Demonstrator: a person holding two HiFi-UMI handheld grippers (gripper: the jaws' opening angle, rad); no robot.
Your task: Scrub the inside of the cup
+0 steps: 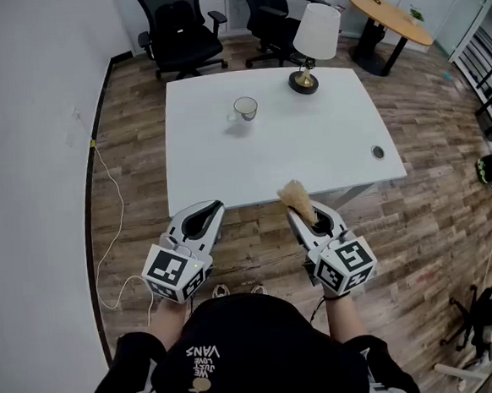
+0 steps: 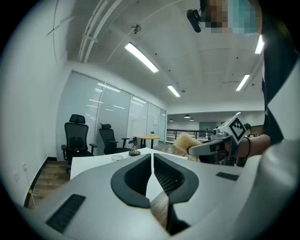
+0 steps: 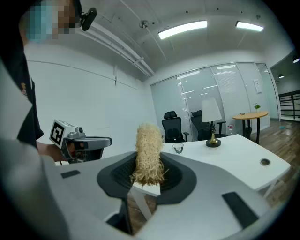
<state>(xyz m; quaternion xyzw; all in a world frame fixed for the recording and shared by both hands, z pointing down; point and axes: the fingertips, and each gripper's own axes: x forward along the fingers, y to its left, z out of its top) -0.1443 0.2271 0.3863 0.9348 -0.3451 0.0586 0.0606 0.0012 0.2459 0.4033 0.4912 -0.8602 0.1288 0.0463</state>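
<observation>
A clear glass cup (image 1: 245, 108) stands upright on the far part of the white table (image 1: 227, 172); it shows small in the left gripper view (image 2: 116, 158) and in the right gripper view (image 3: 177, 149). My right gripper (image 1: 302, 208) is shut on a straw-coloured fibre scrubber (image 1: 296, 197) that sticks up between its jaws (image 3: 148, 157). My left gripper (image 1: 211, 211) is shut with nothing in it, jaws meeting at the tip (image 2: 152, 157). Both grippers hover side by side just short of the table's near edge, well away from the cup.
A table lamp with a white shade (image 1: 315, 32) and a brass base (image 1: 303, 83) stands at the table's far right. A round cable port (image 1: 377, 151) sits near the right edge. Black office chairs (image 1: 180, 31) and a round wooden table (image 1: 388, 8) stand beyond. A cable (image 1: 118, 235) trails along the floor at left.
</observation>
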